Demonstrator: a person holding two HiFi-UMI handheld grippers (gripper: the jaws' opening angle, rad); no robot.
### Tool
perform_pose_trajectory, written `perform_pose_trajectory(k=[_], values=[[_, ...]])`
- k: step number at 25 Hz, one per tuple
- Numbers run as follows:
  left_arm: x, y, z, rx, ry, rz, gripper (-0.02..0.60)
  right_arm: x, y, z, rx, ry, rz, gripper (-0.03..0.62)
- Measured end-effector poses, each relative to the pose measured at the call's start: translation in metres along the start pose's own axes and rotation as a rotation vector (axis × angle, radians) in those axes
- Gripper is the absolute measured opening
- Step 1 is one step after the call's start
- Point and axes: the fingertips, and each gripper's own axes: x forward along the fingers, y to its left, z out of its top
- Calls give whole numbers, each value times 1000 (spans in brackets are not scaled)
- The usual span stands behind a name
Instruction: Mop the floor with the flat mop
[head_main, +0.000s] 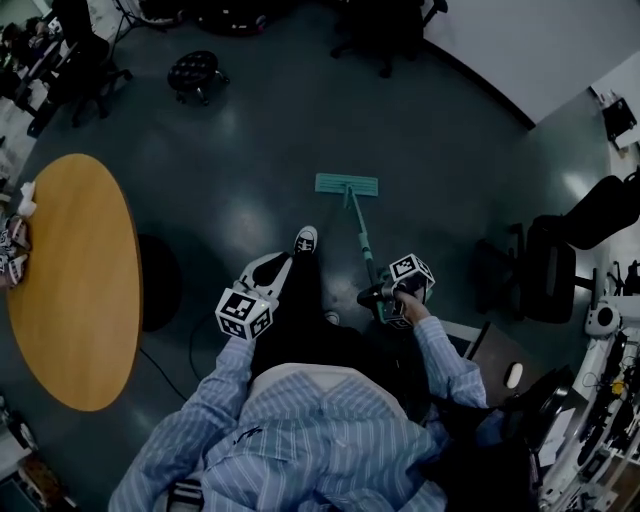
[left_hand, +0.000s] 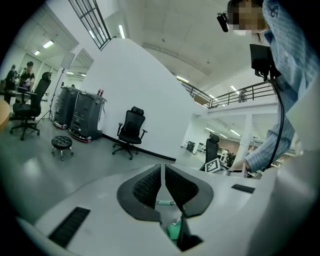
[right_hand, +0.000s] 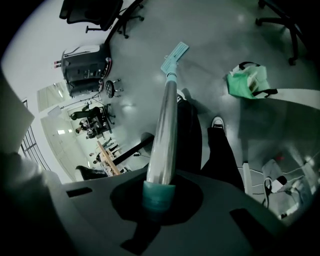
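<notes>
The flat mop's teal head (head_main: 347, 184) lies flat on the dark grey floor ahead of the person's feet. Its silver handle (head_main: 362, 243) slants back to my right gripper (head_main: 380, 296), which is shut on the teal grip at the handle's end. In the right gripper view the handle (right_hand: 165, 120) runs out from between the jaws of my right gripper (right_hand: 159, 196) down to the mop head (right_hand: 176, 52). My left gripper (head_main: 262, 272) is held out to the left, apart from the mop. In its own view, my left gripper (left_hand: 163, 185) has its ribbed pads (left_hand: 147, 185) almost touching, with nothing between them.
A round wooden table (head_main: 70, 280) stands to the left, a black stool (head_main: 195, 72) further ahead, and office chairs (head_main: 560, 250) and desks to the right. A green bag (right_hand: 247, 80) lies on the floor. The person's shoe (head_main: 306, 240) is beside the mop handle.
</notes>
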Motion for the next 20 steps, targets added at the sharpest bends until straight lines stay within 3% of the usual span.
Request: perform_pose_trajectory(k=[11, 20], values=[[-18, -52, -15, 26, 3, -75, 28, -12, -88, -125, -32, 66, -49, 8], [8, -67, -25, 35, 33, -120, 29, -34, -124, -148, -73, 122, -132, 8]])
